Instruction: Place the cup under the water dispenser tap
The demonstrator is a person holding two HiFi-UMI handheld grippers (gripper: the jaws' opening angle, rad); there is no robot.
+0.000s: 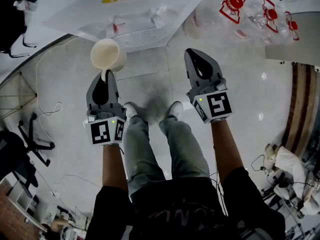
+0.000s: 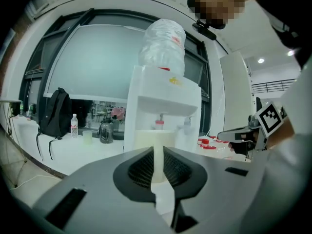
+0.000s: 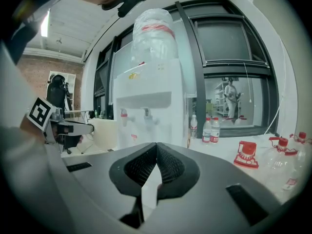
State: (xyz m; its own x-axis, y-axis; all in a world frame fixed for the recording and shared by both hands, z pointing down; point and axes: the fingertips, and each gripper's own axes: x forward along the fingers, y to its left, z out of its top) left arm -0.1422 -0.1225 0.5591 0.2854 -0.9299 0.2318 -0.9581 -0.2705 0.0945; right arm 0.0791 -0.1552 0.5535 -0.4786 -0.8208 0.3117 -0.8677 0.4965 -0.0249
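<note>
A cream paper cup (image 1: 106,54) hangs by its rim from my left gripper (image 1: 104,77), which is shut on it. In the left gripper view the cup wall (image 2: 155,141) stands pinched between the jaws of the left gripper (image 2: 157,154). Just beyond it stands the white water dispenser (image 2: 163,99), with its red tap (image 2: 159,124) and a second tap (image 2: 187,126). My right gripper (image 1: 194,55) is level with the left one, shut, with nothing in it. In the right gripper view the right gripper (image 3: 156,148) faces the dispenser (image 3: 146,99), and the cup (image 3: 105,133) shows at the left.
From above, the dispenser's top (image 1: 125,4) and grilled drip tray (image 1: 141,37) lie just ahead. A black backpack (image 2: 56,116) and bottles sit on the left table. Water bottles (image 3: 210,129) and red-labelled items (image 3: 246,154) are on the right. Cables (image 1: 47,111) trail across the floor.
</note>
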